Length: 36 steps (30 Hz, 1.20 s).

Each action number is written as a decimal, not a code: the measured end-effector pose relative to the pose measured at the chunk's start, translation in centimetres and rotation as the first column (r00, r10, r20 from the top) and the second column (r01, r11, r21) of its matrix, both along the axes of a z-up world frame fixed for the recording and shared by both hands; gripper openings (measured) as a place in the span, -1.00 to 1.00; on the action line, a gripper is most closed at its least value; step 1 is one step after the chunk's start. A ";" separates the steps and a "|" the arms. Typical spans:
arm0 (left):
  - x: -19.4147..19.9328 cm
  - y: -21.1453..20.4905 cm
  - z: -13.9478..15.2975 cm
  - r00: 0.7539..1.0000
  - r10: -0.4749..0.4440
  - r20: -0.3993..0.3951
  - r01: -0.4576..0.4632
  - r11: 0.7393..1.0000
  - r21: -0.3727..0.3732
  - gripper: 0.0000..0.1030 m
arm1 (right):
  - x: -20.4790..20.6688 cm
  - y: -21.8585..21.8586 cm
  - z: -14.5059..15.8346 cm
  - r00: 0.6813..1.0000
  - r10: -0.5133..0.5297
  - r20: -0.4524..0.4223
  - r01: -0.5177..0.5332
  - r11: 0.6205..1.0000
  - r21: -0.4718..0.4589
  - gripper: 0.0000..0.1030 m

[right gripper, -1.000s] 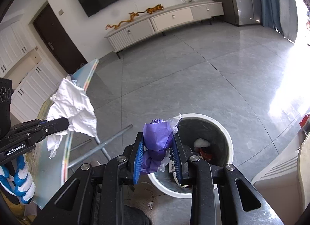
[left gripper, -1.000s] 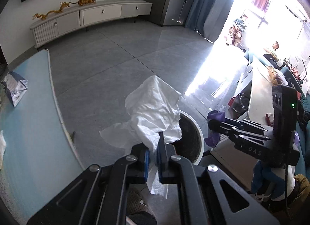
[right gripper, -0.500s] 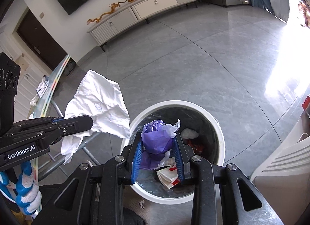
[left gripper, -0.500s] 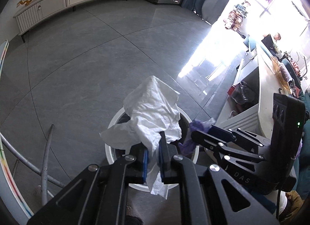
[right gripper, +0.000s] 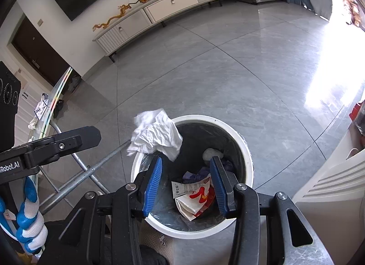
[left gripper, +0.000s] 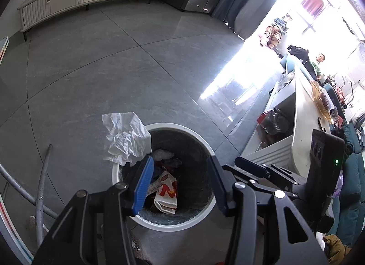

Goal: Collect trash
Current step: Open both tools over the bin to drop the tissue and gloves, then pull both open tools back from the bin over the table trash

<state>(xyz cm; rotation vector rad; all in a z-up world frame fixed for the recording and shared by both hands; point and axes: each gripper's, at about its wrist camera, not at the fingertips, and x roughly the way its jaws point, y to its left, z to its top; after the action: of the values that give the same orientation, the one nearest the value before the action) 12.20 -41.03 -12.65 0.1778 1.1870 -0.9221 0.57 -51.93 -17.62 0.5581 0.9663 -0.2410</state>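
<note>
A round white trash bin (left gripper: 182, 226) (right gripper: 194, 233) with a dark liner stands on the grey floor below both grippers. My left gripper (left gripper: 180, 183) hangs over it, jaws opening, nothing between them. The crumpled white tissue (left gripper: 126, 137) (right gripper: 157, 137) is free at the bin's far left rim; I cannot tell whether it rests there or is falling. My right gripper (right gripper: 186, 185) is over the bin too, jaws opening and empty. The purple wad (right gripper: 196, 175) lies inside beside a paper bag (right gripper: 196, 198) (left gripper: 165, 194) with red print.
Metal table legs (right gripper: 91, 171) and a glass table edge (right gripper: 57, 96) are left of the bin. A white shelf unit (left gripper: 294, 132) stands to the right. A long low TV cabinet (right gripper: 164, 7) lines the far wall. People (left gripper: 314, 64) are in the bright area at the back right.
Both grippers sank over the bin and opened. The white tissue left the left gripper and is at the bin's rim. The purple wad left the right gripper and lies in the bin.
</note>
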 end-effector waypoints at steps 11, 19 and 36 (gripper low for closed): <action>-0.8 4.3 4.8 0.999 0.003 0.043 0.002 0.995 -0.100 -0.09 | -1.1 1.4 2.5 0.999 -0.008 0.040 0.009 1.000 -0.026 -0.09; -1.6 8.2 8.9 0.995 0.044 0.090 -0.028 0.986 -0.165 -0.09 | -1.7 3.4 4.8 0.997 0.012 0.077 -0.008 0.999 -0.053 -0.09; -4.9 16.6 15.4 0.969 0.131 0.210 -0.070 0.959 -0.275 -0.09 | -3.5 8.9 14.1 0.979 0.081 0.185 -0.047 0.982 -0.183 -0.05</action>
<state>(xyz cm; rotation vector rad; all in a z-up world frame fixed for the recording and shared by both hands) 7.31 -24.43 2.79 0.0041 0.8437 -0.9346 -2.94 -43.00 -3.47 0.3782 0.7651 -0.2088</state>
